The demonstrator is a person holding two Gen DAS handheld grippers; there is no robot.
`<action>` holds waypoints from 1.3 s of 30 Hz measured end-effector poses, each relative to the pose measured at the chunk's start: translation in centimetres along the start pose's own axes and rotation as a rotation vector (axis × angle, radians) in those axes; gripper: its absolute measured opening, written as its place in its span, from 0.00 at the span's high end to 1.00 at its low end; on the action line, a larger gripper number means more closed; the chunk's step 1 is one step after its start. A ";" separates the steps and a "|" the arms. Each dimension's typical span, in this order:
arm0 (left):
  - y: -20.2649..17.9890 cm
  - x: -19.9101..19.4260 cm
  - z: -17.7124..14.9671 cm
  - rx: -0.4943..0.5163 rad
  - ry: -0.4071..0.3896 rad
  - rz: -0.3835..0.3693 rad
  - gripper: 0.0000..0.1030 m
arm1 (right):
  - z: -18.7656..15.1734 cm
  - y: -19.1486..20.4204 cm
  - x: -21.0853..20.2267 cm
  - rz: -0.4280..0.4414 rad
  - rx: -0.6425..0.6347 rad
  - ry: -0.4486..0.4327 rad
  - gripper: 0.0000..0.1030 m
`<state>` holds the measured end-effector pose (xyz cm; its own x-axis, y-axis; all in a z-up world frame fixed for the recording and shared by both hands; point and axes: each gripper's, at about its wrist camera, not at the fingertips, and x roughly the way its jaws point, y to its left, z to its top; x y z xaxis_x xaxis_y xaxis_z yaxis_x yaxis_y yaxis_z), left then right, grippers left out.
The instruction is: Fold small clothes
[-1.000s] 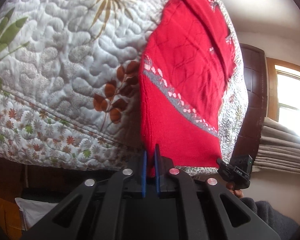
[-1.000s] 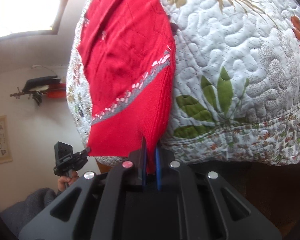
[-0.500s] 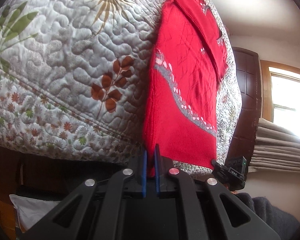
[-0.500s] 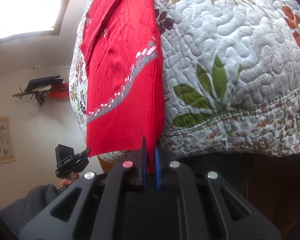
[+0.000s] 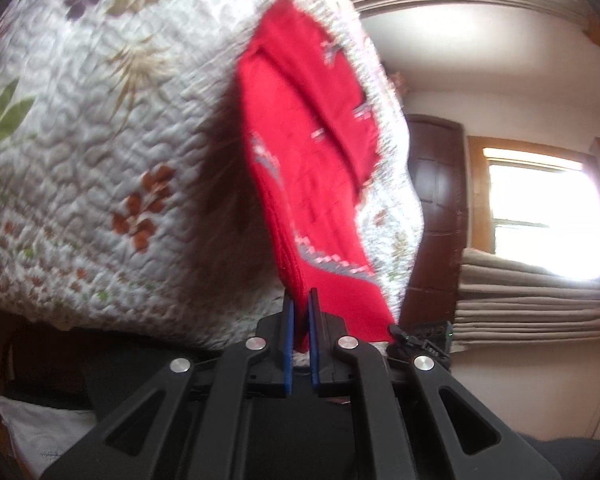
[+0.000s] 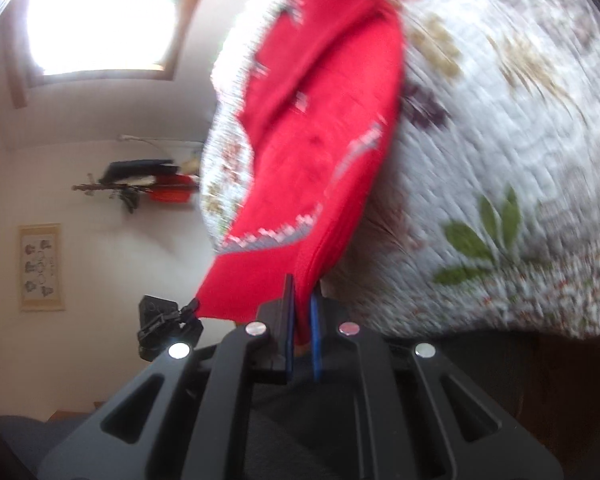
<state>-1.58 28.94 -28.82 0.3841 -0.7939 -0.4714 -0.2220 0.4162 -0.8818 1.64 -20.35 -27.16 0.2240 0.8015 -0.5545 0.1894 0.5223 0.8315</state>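
Gripping opposite hem corners, the left gripper (image 5: 299, 312) and right gripper (image 6: 302, 300) each clamp narrowly on the red sweater (image 5: 312, 168). It lies on the quilted bedspread (image 5: 100, 140), hem raised clear (both views are blurred). Judged step: folding hem toward collar. Next move: carry both corners forward level, keeping the hem edge taut.

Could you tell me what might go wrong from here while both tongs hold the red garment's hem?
The left tongs and right tongs pinch only the hem corners of the red garment, so the knit might slip out. Its far part lies on the quilt and may drag and bunch, spoiling the fold.
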 end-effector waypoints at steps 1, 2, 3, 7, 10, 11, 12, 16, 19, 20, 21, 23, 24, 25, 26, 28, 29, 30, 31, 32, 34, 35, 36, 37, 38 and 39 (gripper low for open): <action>-1.0 -0.3 0.6 0.007 -0.013 -0.021 0.95 | 0.7 0.6 -0.3 0.015 -0.007 -0.011 0.95; -2.1 -0.6 1.3 0.011 -0.026 -0.042 0.95 | 1.5 1.3 -0.7 0.032 -0.013 -0.024 0.95; -3.1 -0.9 2.1 0.016 -0.038 -0.064 0.95 | 2.3 1.9 -1.1 0.048 -0.019 -0.036 0.95; -6.0 -1.5 5.5 0.030 -0.071 -0.123 0.95 | 5.7 4.7 -2.4 0.106 -0.050 -0.088 0.95; -7.8 -1.4 8.2 0.040 -0.090 -0.150 0.95 | 8.4 6.5 -3.2 0.133 -0.073 -0.119 0.95; -8.4 -1.3 9.2 0.041 -0.097 -0.159 0.95 | 9.3 6.9 -3.3 0.139 -0.078 -0.128 0.95; -8.8 -1.2 10.1 0.043 -0.104 -0.166 0.95 | 10.2 7.3 -3.4 0.144 -0.082 -0.134 0.95; -10.1 -0.5 14.3 0.039 -0.139 -0.187 0.95 | 13.8 8.5 -3.3 0.148 -0.092 -0.155 0.95; -10.2 0.6 17.3 0.032 -0.154 -0.182 0.95 | 16.3 8.9 -2.7 0.141 -0.095 -0.157 0.95; -10.1 1.2 18.2 0.026 -0.155 -0.176 0.95 | 17.2 8.8 -2.4 0.134 -0.092 -0.157 0.95; -9.9 2.0 19.3 0.019 -0.154 -0.169 0.95 | 18.0 8.8 -2.1 0.128 -0.088 -0.157 0.95; -9.1 3.2 21.0 0.001 -0.152 -0.153 0.95 | 20.0 8.4 -1.1 0.115 -0.075 -0.149 0.95; -8.8 3.8 21.8 -0.010 -0.150 -0.148 0.95 | 20.6 8.2 -0.7 0.110 -0.071 -0.146 0.95; -8.3 4.5 22.7 -0.020 -0.148 -0.141 0.95 | 21.6 7.9 0.0 0.102 -0.064 -0.140 0.95; -7.9 5.1 23.5 -0.031 -0.147 -0.132 0.95 | 22.4 7.6 0.5 0.094 -0.055 -0.135 0.95; -6.7 6.4 25.0 -0.058 -0.140 -0.116 0.95 | 24.2 7.0 1.7 0.075 -0.037 -0.125 0.95; -6.1 7.1 25.6 -0.071 -0.136 -0.105 0.95 | 24.9 6.6 2.3 0.065 -0.029 -0.122 0.95; -5.5 7.9 26.3 -0.086 -0.129 -0.097 0.95 | 25.6 6.2 2.9 0.055 -0.019 -0.118 0.95; -4.8 8.7 26.9 -0.100 -0.121 -0.086 0.95 | 26.7 5.4 3.8 0.046 0.004 -0.108 0.95; -4.0 9.5 27.6 -0.115 -0.114 -0.071 0.95 | 27.4 4.8 4.4 0.039 0.016 -0.100 0.95; -2.6 11.1 28.8 -0.137 -0.101 -0.049 0.95 | 29.1 3.6 6.0 0.005 0.043 -0.084 0.95; -2.0 11.8 29.4 -0.149 -0.095 -0.039 0.95 | 29.9 2.9 6.8 -0.004 0.057 -0.075 0.95; -1.4 12.6 30.0 -0.159 -0.089 -0.029 0.94 | 30.8 2.1 7.7 -0.022 0.072 -0.068 0.95; -0.6 13.5 30.7 -0.172 -0.082 -0.014 0.94 | 31.5 1.6 8.4 -0.036 0.082 -0.062 0.95; -0.2 14.1 31.2 -0.178 -0.075 -0.005 0.94 | 32.2 1.0 9.1 -0.048 0.093 -0.056 0.95; 0.4 15.1 31.9 -0.188 -0.067 0.009 0.94 | 32.9 0.4 9.8 -0.062 0.106 -0.049 0.95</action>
<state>32.67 31.30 -36.83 0.4385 -0.7565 -0.4852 -0.3872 0.3281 -0.8616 35.36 -21.88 -33.45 0.2549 0.7520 -0.6079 0.3038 0.5346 0.7886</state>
